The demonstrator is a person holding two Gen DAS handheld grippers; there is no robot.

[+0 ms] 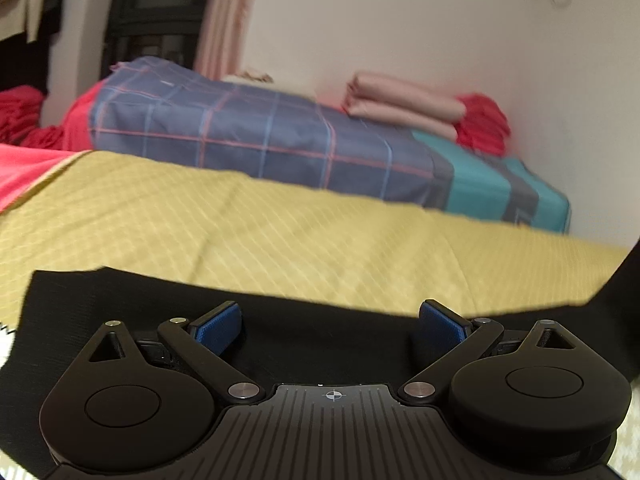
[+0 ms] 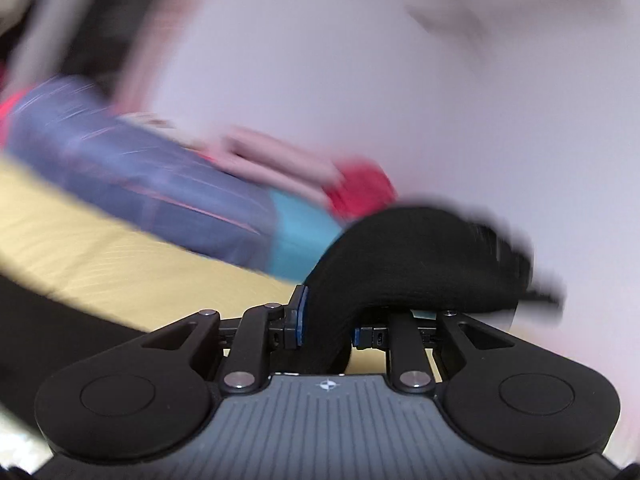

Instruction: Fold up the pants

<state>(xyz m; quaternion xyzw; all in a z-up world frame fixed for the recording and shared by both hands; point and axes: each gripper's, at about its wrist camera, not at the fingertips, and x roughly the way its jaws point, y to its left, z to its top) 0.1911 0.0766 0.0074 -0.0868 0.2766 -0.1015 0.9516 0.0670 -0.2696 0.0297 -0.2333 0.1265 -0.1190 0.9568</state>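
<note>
The black pants (image 1: pixel 280 332) lie flat on a yellow quilted bedspread (image 1: pixel 280 236), and one end rises off the bed at the right edge of the left wrist view. My left gripper (image 1: pixel 331 326) hovers low over them, open, its blue pads (image 1: pixel 218 326) wide apart with only flat cloth beneath. In the blurred right wrist view my right gripper (image 2: pixel 328 328) is shut on a thick bunch of the pants (image 2: pixel 400 256). That cloth arches up from between the pads and flops over to the right.
Behind the bedspread lies a blue checked bundle with a teal end (image 1: pixel 280 136). Folded pink cloth (image 1: pixel 400 102) and red cloth (image 1: pixel 484 120) rest on it against a white wall. A dark cabinet (image 1: pixel 160 8) and more red fabric (image 1: pixel 20 112) stand at the left.
</note>
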